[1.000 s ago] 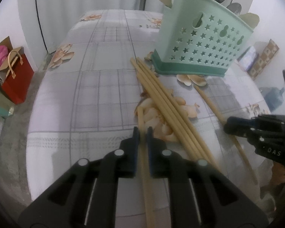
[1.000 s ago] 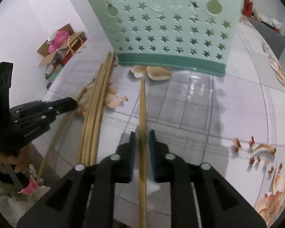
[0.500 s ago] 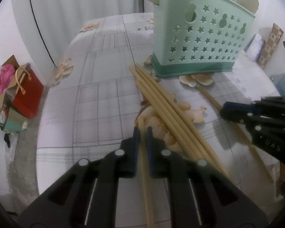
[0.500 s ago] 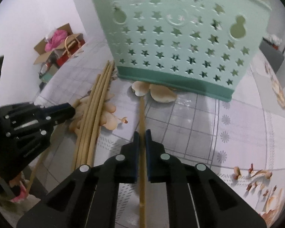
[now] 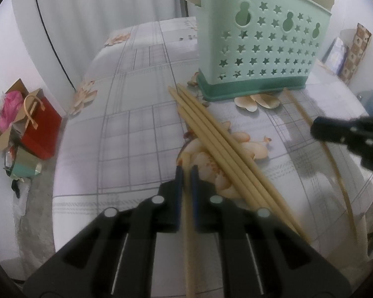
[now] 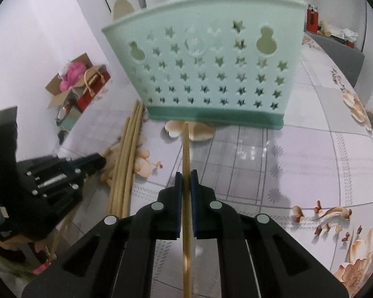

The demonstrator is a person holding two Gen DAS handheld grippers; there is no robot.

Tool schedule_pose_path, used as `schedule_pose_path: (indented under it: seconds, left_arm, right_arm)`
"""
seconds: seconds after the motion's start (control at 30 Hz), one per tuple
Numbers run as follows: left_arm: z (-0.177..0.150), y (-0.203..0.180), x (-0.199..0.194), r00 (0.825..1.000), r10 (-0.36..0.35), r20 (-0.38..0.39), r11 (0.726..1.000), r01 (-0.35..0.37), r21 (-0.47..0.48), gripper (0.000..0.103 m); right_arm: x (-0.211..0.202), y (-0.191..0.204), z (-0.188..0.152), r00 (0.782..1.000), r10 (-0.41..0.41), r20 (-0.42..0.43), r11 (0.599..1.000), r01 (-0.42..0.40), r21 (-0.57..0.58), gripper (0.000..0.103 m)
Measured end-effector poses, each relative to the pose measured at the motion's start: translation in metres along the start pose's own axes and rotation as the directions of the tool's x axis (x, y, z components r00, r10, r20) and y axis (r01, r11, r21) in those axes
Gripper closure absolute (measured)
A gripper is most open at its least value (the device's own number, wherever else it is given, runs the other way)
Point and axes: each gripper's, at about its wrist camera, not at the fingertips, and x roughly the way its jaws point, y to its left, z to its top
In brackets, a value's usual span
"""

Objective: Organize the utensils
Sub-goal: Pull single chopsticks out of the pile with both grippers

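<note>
Right tongs [image 6: 185, 180] clamped on chopstick [image 6: 186, 149]; long axis points straight ahead at mint utensil holder [image 6: 211, 74], tip just short of base. Left tongs [image 5: 185, 175] grip second chopstick [image 5: 189, 236], farther from holder. Three loose chopsticks [image 5: 218, 144] on surface [image 5: 126, 129].

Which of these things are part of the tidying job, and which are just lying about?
Part of the job:
- green holder
- chopstick in left fingers
- chopstick in right fingers
- loose chopsticks

Lying about:
- red gift bag
- cardboard box
</note>
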Motion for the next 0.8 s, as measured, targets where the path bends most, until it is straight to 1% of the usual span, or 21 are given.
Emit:
schedule_pose_path:
  seconds: [0.17,0.67,0.8]
  left_arm:
    - [0.0,-0.0001,0.0001,1.0,0.001,0.0,1.0,-0.001,0.001,0.098]
    - [0.0005,-0.0011,-0.0001,1.0,0.003,0.0,1.0,-0.003,0.005,0.098]
    - [0.0012,0.0012,0.0009,1.0,-0.006,0.005,1.0,0.006,-0.004,0.098]
  right_arm:
    - [-0.0086,-0.0014,0.0038,1.0,0.009,0.018,1.0,-0.009,0.005,0.096]
    - [-0.01,-0.0014,0.0069,0.999,0.028,0.026,0.999,-0.028,0.015,0.096]
    - [-0.0116,-0.001,0.0076,0.999,0.031,0.031,0.999,-0.031,0.018,0.096]
